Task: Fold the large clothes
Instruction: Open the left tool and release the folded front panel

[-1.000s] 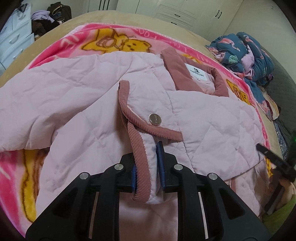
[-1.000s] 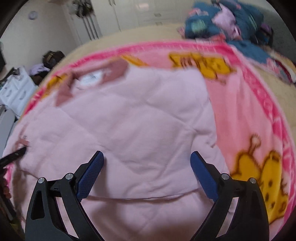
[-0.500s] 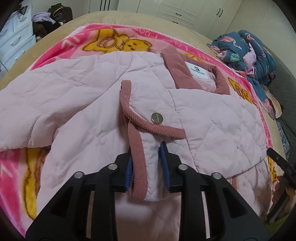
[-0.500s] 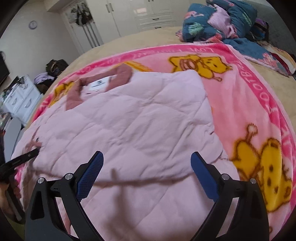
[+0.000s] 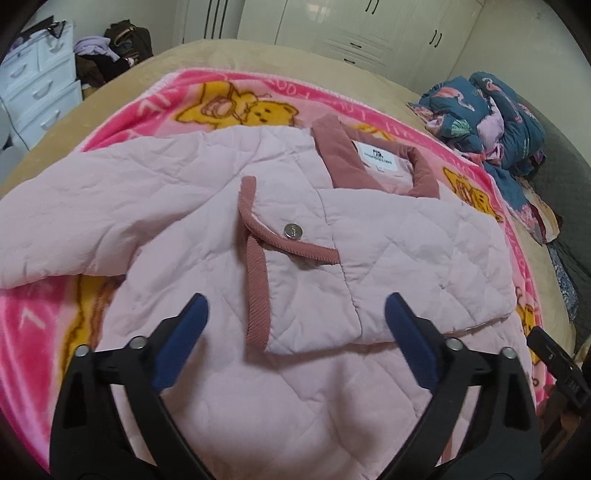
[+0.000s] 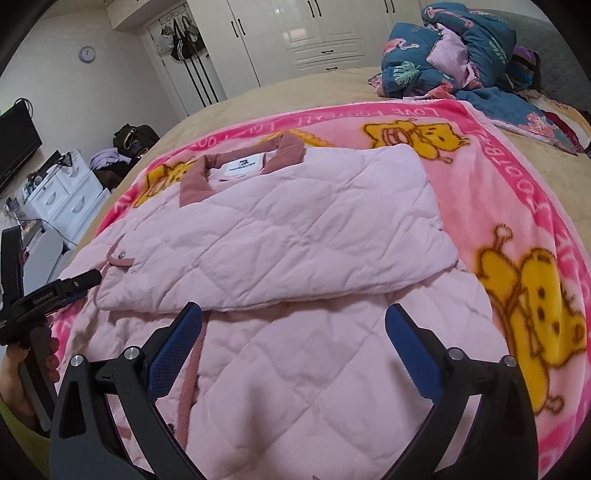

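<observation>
Both wrist views close, angled down; share jacket (image 5: 258, 229), bed's far wardrobes (image 6: 295, 33).

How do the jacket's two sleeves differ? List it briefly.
The folded sleeve lies across the jacket's front; the spread sleeve stretches sideways onto the blanket. The folded sleeve's corduroy cuff and snap show; the spread sleeve's cuff is out of view. Both are pale pink and quilted.
</observation>
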Demonstrator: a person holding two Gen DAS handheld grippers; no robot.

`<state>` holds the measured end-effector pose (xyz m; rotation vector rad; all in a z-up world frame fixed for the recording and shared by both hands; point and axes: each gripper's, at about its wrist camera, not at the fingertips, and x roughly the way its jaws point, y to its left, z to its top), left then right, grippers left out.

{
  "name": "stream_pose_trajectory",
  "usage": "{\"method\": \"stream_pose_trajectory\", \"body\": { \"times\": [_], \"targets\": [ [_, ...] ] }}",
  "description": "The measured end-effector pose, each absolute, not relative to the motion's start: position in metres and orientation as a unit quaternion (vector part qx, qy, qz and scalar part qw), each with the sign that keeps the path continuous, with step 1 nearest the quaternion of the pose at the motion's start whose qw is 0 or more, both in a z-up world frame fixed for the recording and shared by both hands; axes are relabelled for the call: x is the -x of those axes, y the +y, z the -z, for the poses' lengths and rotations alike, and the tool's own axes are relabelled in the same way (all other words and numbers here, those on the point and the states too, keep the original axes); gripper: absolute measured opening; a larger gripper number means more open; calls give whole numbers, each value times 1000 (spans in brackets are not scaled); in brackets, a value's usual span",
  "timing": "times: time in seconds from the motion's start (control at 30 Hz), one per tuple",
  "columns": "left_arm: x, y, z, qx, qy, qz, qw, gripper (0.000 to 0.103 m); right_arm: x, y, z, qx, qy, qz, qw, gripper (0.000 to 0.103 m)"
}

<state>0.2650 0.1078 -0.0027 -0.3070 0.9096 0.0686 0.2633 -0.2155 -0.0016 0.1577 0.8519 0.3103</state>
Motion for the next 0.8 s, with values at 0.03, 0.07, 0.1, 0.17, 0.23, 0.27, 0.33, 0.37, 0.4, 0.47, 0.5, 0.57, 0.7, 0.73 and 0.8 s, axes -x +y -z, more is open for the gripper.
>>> {"method": "stream_pose_trajectory", "body": {
  "times": [0.03, 0.07, 0.1, 0.17, 0.23, 0.27, 0.33, 0.37, 0.4, 0.47, 0.5, 0.57, 0.7, 0.73, 0.8],
  "targets": [
    [-262, 108, -1, 150, 434, -35, 888, 93, -261, -214, 0, -78, 413, -148, 895, 99],
    [-259, 109, -3, 154, 431, -36, 888, 94, -259, -213, 0, -80, 413, -148, 895, 99],
    [-256, 110, -6, 160, 428, -37, 889, 94, -257, -212, -1, -82, 413, -150, 895, 99],
    [-251, 113, -11, 165, 423, -40, 890, 94, -253, -207, -5, -80, 410, -153, 896, 99],
    [-245, 115, -16, 164, 419, -44, 892, 94, -249, -202, -11, -76, 406, -156, 897, 99],
    [-242, 116, -19, 163, 416, -46, 894, 94, -247, -199, -13, -75, 404, -158, 898, 99],
    [-237, 120, -23, 166, 411, -48, 895, 94, -244, -192, -20, -71, 399, -162, 900, 99],
    [-234, 122, -26, 168, 408, -49, 896, 94, -242, -189, -22, -70, 397, -164, 901, 99],
    [-230, 124, -28, 171, 404, -49, 898, 94, -241, -185, -25, -68, 394, -166, 901, 99],
    [-225, 128, -31, 171, 397, -51, 900, 94, -238, -177, -32, -64, 388, -171, 903, 99],
    [-223, 130, -32, 172, 395, -52, 901, 94, -236, -173, -35, -61, 385, -174, 904, 99],
    [-216, 136, -34, 177, 390, -54, 902, 94, -234, -165, -40, -56, 380, -178, 906, 99],
    [-207, 152, -37, 191, 383, -61, 902, 94, -230, -147, -50, -48, 373, -188, 907, 99],
    [-204, 157, -38, 195, 381, -63, 902, 94, -230, -141, -52, -45, 372, -193, 907, 99],
    [-200, 164, -39, 201, 376, -66, 902, 94, -228, -131, -55, -40, 371, -198, 907, 99]
  ]
}}
